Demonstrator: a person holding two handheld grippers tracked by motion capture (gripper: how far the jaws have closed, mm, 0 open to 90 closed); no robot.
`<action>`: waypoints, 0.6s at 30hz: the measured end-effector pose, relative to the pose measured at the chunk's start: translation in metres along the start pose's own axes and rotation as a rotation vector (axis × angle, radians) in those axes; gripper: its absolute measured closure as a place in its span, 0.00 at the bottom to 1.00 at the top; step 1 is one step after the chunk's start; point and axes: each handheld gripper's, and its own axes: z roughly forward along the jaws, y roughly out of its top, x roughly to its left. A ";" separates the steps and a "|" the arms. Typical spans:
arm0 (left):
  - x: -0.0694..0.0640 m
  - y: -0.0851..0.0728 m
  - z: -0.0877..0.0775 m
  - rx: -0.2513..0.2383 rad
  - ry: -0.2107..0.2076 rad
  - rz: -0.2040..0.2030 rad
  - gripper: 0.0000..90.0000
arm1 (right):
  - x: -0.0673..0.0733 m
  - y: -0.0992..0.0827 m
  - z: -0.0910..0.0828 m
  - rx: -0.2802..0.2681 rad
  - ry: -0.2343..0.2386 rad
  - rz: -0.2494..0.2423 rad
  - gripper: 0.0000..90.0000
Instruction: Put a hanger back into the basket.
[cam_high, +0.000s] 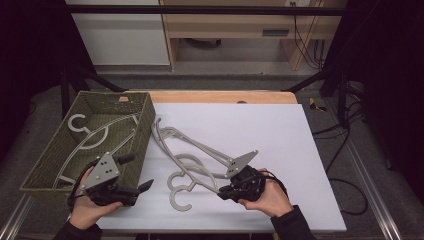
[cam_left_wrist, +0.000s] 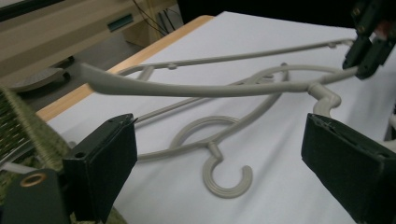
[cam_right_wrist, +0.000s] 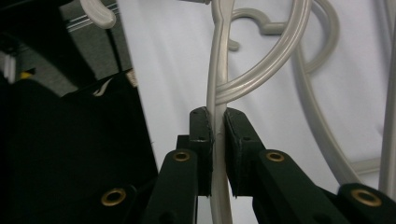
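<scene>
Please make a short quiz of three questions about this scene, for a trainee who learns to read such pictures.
1. True or false: the right gripper is shut on a grey hanger.
2. Where does the green woven basket stand: A) the table's left side, B) its right side, C) the floor?
3. Fill in: the left gripper has its jaws ____.

Key: 1 true. 2 A; a hanger in the basket lies inside. 3 open, holding nothing.

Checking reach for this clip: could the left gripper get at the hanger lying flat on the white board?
Probably yes: the left gripper is open, and the flat hanger lies just ahead between its jaws, though the raised hanger in the right gripper crosses above it.
</scene>
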 end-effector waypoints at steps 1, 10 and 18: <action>-0.003 0.002 0.001 0.005 -0.010 0.015 0.11 | -0.001 0.002 -0.003 0.004 0.019 -0.012 0.91; -0.024 0.017 0.014 0.052 -0.043 0.153 0.13 | -0.003 0.006 -0.015 0.032 0.087 -0.025 0.91; -0.033 0.020 0.032 0.130 -0.053 0.283 0.17 | -0.004 0.006 -0.016 0.057 0.132 -0.028 0.91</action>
